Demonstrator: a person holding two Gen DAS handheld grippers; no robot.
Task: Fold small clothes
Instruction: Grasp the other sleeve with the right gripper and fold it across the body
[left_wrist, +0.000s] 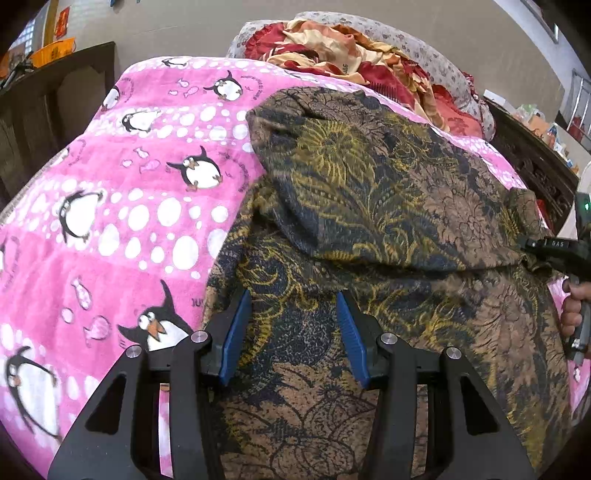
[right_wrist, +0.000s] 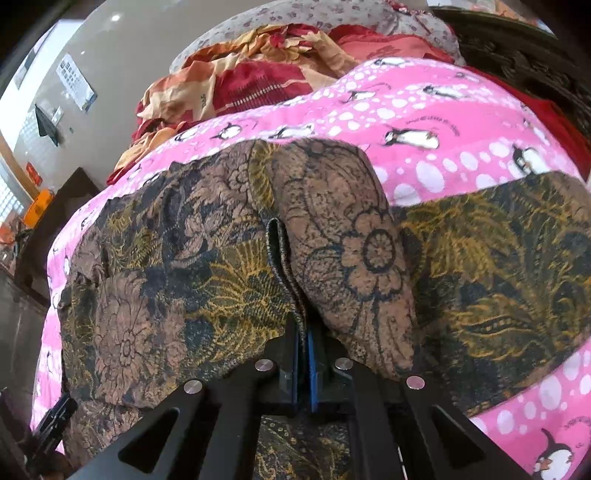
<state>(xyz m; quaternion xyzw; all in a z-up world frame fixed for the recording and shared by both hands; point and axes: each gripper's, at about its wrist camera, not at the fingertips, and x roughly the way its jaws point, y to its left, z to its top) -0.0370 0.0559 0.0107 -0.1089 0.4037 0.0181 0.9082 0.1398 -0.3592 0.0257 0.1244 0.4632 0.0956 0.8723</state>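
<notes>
- Pink penguin blanket (left_wrist: 110, 221) on the bed has loads of free room on the left to lay the fold.
- Left gripper (left_wrist: 291, 332) hovers over the brown floral garment (left_wrist: 369, 192), jaws half open, holding nothing.
- Right gripper (right_wrist: 303, 354) has its jaws pinched tight on the garment's hem; I'd carry it over low, edges lined up.

White letters reading "DAS" stand on the black body of the right gripper (left_wrist: 546, 245) at the left wrist view's right edge, while the small curved lettering printed beside the penguins on the pink blanket (left_wrist: 110, 206) is too blurred to read.
</notes>
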